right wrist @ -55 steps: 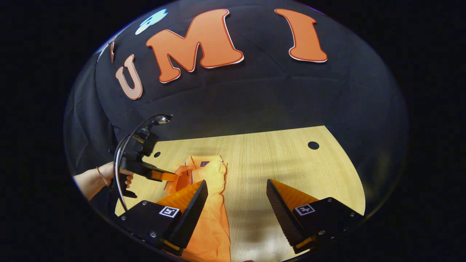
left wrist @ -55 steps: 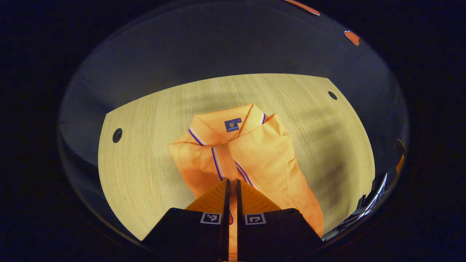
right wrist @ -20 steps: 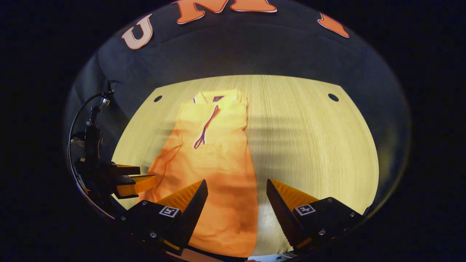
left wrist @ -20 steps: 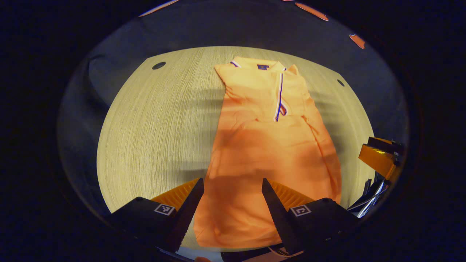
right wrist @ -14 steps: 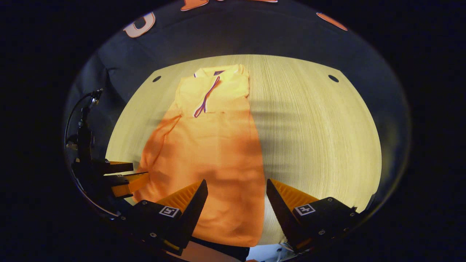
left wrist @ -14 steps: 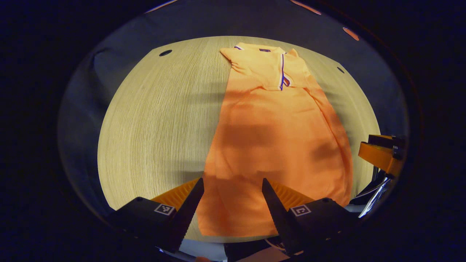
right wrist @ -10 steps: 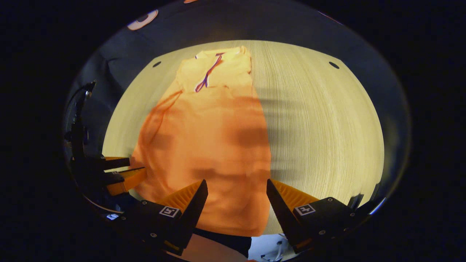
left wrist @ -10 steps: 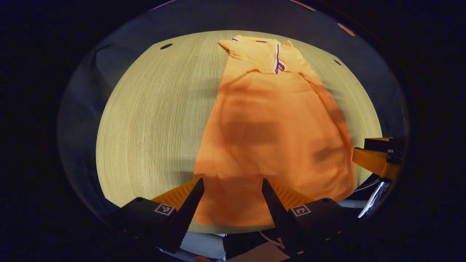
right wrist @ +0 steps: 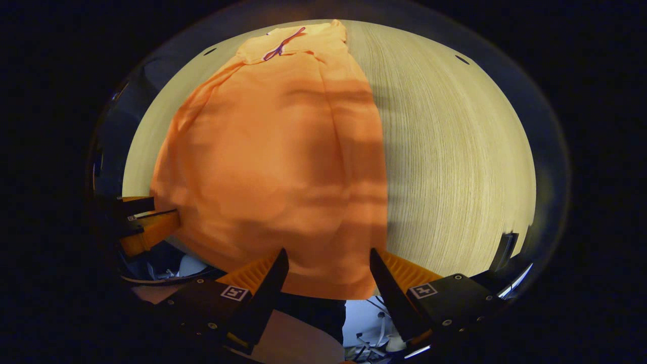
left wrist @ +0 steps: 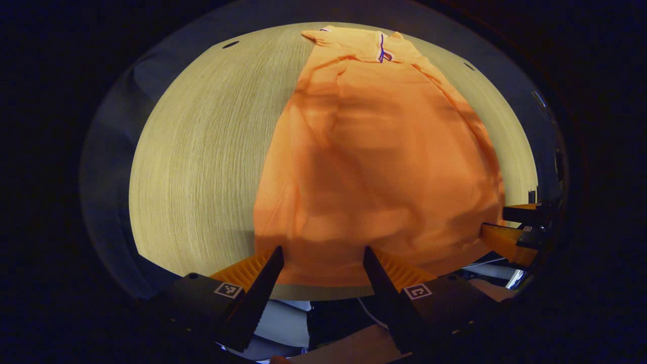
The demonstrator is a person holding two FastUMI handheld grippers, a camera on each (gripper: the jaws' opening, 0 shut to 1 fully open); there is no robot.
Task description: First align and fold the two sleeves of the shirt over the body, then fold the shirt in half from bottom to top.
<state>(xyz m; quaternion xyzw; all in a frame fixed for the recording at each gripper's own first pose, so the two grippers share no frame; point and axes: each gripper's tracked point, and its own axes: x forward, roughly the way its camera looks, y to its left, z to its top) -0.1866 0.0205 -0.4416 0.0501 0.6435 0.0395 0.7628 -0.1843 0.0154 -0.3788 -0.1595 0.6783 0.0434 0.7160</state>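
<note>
An orange polo shirt [left wrist: 374, 151] lies lengthwise on the wooden table [left wrist: 202, 151], collar at the far end, both sleeves folded in over the body, hem at the near table edge. My left gripper [left wrist: 323, 255] hovers open above the hem's left part, nothing between its fingers. In the right gripper view the same shirt [right wrist: 278, 151] stretches away, and my right gripper [right wrist: 327, 257] is open over the hem's right corner. The right gripper [left wrist: 515, 227] also shows at the right of the left gripper view; the left gripper [right wrist: 144, 220] shows at the left of the right gripper view.
Bare wood lies left of the shirt in the left gripper view and to its right [right wrist: 455, 151] in the right gripper view. Small dark holes [left wrist: 230, 44] mark the table's far corners. Below the near edge [left wrist: 323, 292] are cables and floor clutter.
Both grippers have drawn back from the collar end to the near table edge and dropped toward the hem. The left gripper, shut 2.8 s ago, is open.
</note>
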